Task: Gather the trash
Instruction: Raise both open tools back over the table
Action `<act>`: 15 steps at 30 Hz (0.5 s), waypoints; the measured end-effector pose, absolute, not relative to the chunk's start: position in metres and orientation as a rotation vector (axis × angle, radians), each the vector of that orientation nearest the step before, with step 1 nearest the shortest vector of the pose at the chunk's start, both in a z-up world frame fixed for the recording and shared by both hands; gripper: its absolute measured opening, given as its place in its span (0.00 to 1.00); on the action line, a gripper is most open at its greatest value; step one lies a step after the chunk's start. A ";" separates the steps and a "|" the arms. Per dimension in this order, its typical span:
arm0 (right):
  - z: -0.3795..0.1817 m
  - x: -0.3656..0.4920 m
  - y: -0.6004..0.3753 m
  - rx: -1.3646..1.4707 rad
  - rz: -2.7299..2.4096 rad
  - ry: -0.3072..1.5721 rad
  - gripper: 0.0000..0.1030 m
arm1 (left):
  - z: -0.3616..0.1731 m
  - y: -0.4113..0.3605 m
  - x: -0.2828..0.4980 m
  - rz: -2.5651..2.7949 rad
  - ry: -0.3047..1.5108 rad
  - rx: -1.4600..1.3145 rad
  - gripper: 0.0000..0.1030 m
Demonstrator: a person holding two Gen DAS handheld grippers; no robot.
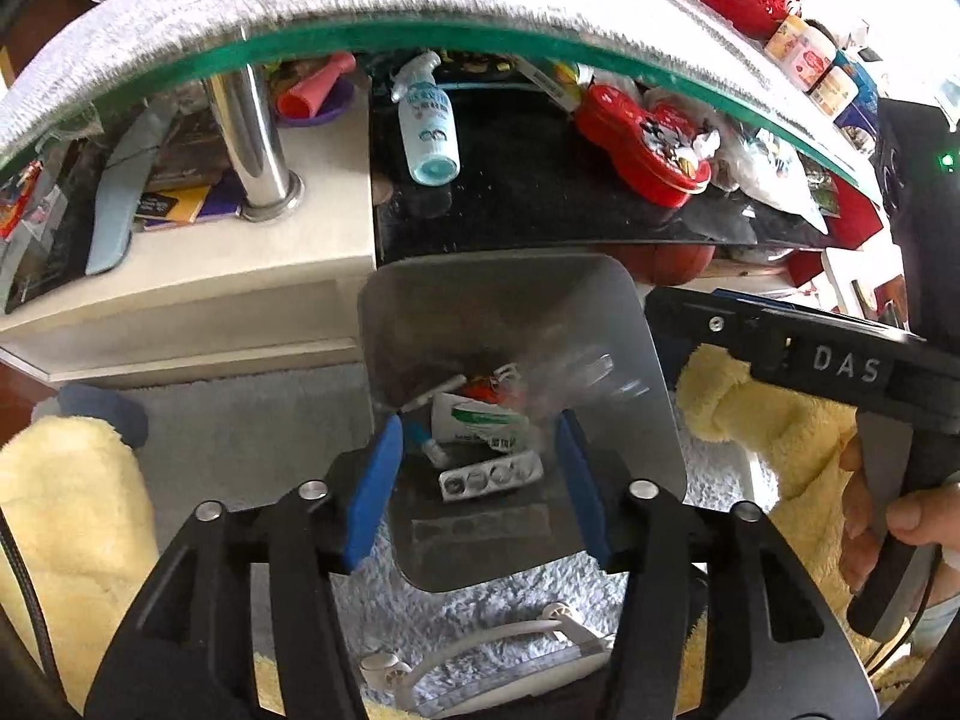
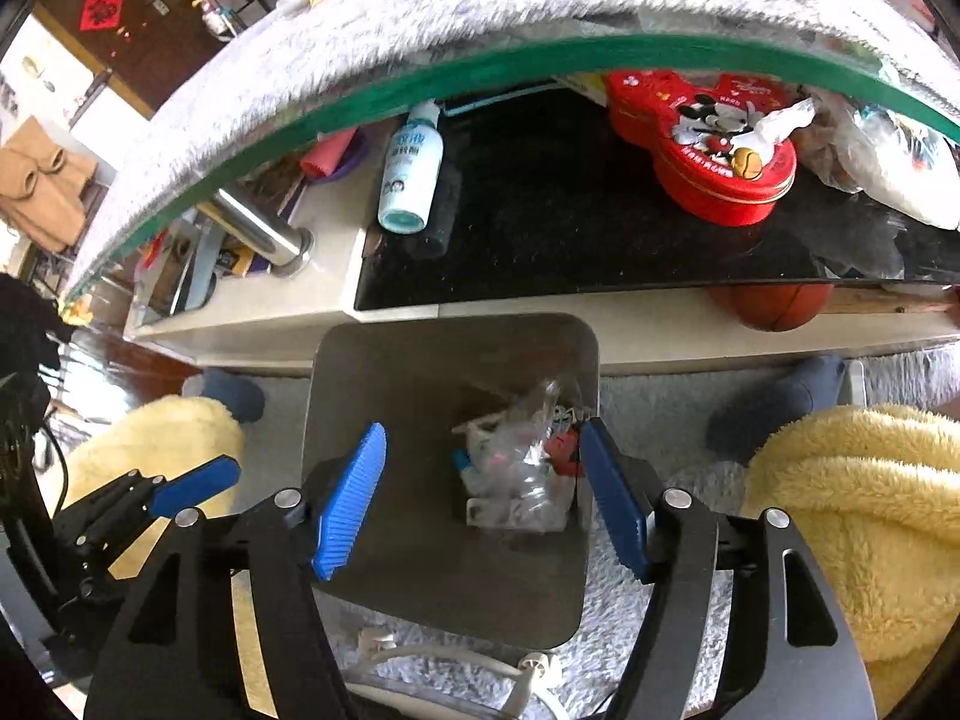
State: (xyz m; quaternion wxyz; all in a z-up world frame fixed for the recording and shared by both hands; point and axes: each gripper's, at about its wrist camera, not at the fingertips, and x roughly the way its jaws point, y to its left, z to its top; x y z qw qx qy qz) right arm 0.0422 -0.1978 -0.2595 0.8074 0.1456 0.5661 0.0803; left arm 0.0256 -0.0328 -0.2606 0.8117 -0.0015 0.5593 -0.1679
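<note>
A grey trash bin [image 1: 636, 396] stands on the pale rug below the table; it also shows in the right wrist view [image 2: 372, 372]. Inside lie a white-green box [image 1: 480, 423], a blister pack [image 1: 492, 474] and other small trash. A clear crumpled plastic piece [image 2: 519, 462] is inside the bin, blurred in the left wrist view [image 1: 576, 372]. My left gripper [image 1: 480, 480] is open and empty over the bin. My right gripper [image 2: 480, 489] is open and empty over the bin; its body shows in the left wrist view [image 1: 840, 360].
A glass-edged table with a grey fuzzy cover [image 2: 420, 30] overhangs a lower shelf holding a spray bottle [image 2: 411, 174], a red Mickey tin [image 2: 714, 144] and bags [image 2: 900, 174]. Yellow-clad legs [image 2: 858, 516] flank the bin. A white cable [image 2: 432, 654] lies on the rug.
</note>
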 end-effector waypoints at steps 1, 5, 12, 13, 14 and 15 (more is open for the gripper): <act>-0.257 0.043 -0.200 0.316 0.171 1.207 0.67 | -0.258 -0.031 0.026 -0.353 1.189 0.000 0.53; -0.239 0.043 -0.209 0.296 0.133 1.157 0.88 | -0.243 -0.023 0.027 -0.328 1.154 0.007 0.68; -0.199 0.049 -0.221 0.244 0.096 1.095 0.95 | -0.201 -0.006 0.035 -0.285 1.060 -0.013 0.89; -0.194 0.051 -0.222 0.243 0.096 1.086 0.95 | -0.192 -0.004 0.037 -0.280 1.039 -0.016 0.90; -0.186 0.053 -0.224 0.244 0.098 1.072 0.95 | -0.185 -0.003 0.040 -0.276 1.023 -0.016 0.91; -0.178 0.056 -0.226 0.244 0.098 1.057 0.96 | -0.178 -0.001 0.043 -0.272 1.007 -0.015 0.92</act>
